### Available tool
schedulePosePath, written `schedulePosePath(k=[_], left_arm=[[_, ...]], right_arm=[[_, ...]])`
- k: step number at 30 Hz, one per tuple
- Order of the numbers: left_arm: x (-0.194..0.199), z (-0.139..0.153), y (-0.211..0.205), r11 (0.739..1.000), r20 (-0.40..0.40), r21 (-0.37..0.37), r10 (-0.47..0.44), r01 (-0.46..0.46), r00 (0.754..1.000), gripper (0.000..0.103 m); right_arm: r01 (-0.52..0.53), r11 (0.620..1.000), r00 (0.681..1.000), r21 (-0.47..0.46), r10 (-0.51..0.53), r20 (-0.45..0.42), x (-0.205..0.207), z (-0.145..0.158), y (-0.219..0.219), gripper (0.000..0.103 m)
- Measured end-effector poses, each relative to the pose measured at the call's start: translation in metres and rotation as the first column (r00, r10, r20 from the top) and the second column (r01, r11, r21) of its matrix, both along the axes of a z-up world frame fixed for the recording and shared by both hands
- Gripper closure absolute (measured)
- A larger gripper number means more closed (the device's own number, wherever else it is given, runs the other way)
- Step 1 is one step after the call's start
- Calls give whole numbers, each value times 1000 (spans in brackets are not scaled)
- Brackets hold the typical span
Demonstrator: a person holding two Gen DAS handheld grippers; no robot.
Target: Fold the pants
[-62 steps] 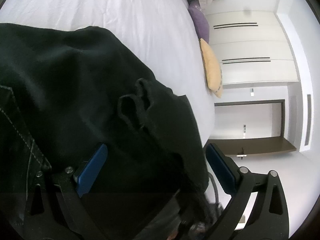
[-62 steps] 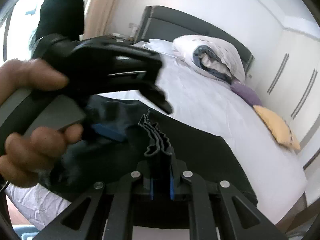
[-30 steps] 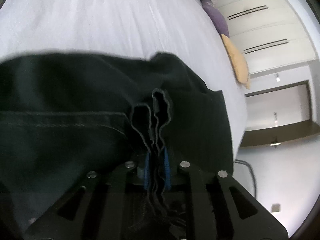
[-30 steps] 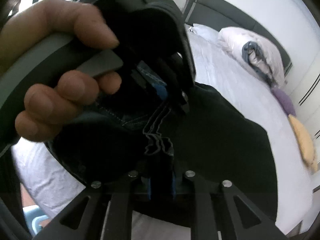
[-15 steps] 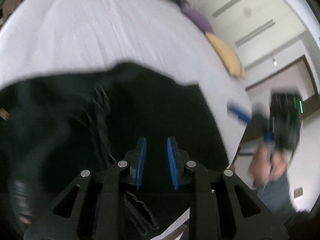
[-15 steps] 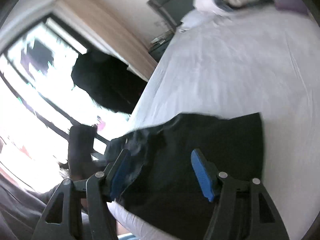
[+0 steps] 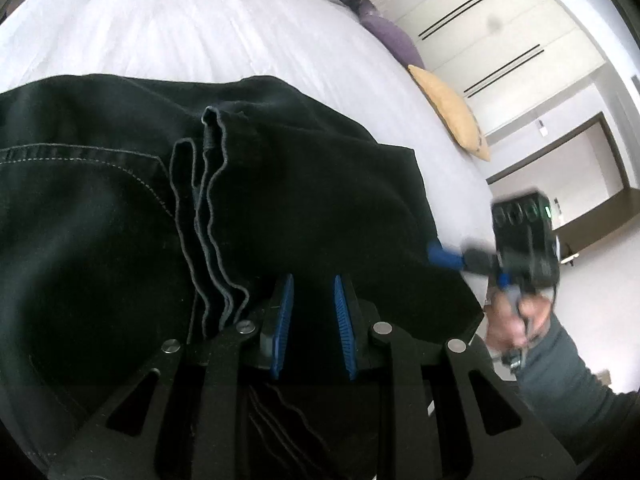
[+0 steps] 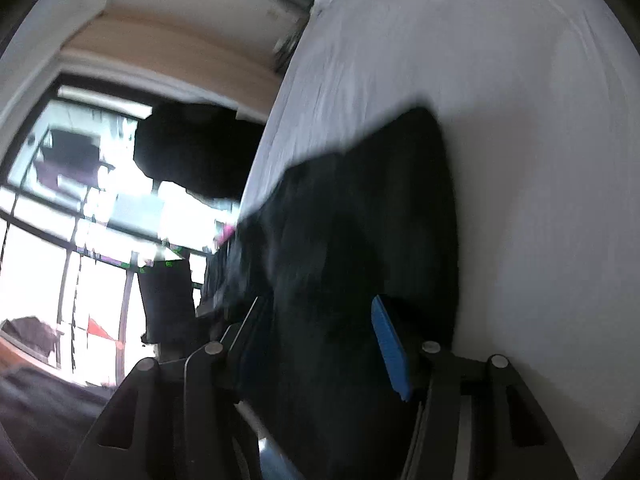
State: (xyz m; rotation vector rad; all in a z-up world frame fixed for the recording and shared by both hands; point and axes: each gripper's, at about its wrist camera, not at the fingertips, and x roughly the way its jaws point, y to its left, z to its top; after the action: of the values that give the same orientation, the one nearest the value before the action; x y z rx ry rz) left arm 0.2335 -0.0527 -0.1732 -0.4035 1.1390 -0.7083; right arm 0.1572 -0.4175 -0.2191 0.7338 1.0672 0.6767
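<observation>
Pants [image 7: 120, 220] lie folded on the bed [image 7: 200, 32] under your left gripper [image 7: 312, 316], jaws narrowly parted and empty above the cloth. Your right gripper [image 8: 320, 344] is closing astride the far edge, pads not yet pressing. Denim's heavy and limp; take the stacked hems [image 7: 212, 216]. The right view is smeared.

Matt black denim pants [image 7: 280, 184] — pale stitching; smooth white cotton bedsheet [image 7: 180, 20]; ribbed blue pads [image 7: 282, 320].
</observation>
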Motion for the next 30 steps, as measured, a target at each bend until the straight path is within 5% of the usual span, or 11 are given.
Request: schedulePosePath(k=[6, 8, 9, 10, 14, 22, 25, 30], left_arm=[[-38, 29, 31, 990, 55, 45, 128, -131, 990, 79], [-56, 42, 57, 975, 69, 30, 217, -219, 974, 41], [-72, 49, 77, 957, 82, -10, 291, -291, 953, 12], [-83, 54, 92, 940, 97, -38, 342, -340, 935, 5], [-122, 64, 156, 863, 68, -93, 503, -497, 861, 5], [-159, 42, 251, 627, -150, -222, 734, -747, 662, 5], [-169, 28, 285, 588, -218, -232, 744, -774, 631, 5], [-170, -12, 285, 529, -362, -211, 739, -822, 568, 5]], right_arm=[[-4, 1000, 999, -1, 4, 48, -63, 27, 16, 44], [47, 998, 994, 29, -49, 96, -78, 41, 17, 40], [67, 997, 991, 43, -72, 114, -81, 45, 18, 40], [93, 994, 986, 62, -101, 135, -83, 51, 21, 40], [156, 980, 968, 125, -177, 178, -73, 66, 30, 40], [232, 939, 945, 253, -279, 172, -41, 78, 59, 40], [215, 937, 947, 276, -269, 176, -41, 82, 77, 40], [213, 944, 957, 252, -253, 139, -37, 76, 89, 40]])
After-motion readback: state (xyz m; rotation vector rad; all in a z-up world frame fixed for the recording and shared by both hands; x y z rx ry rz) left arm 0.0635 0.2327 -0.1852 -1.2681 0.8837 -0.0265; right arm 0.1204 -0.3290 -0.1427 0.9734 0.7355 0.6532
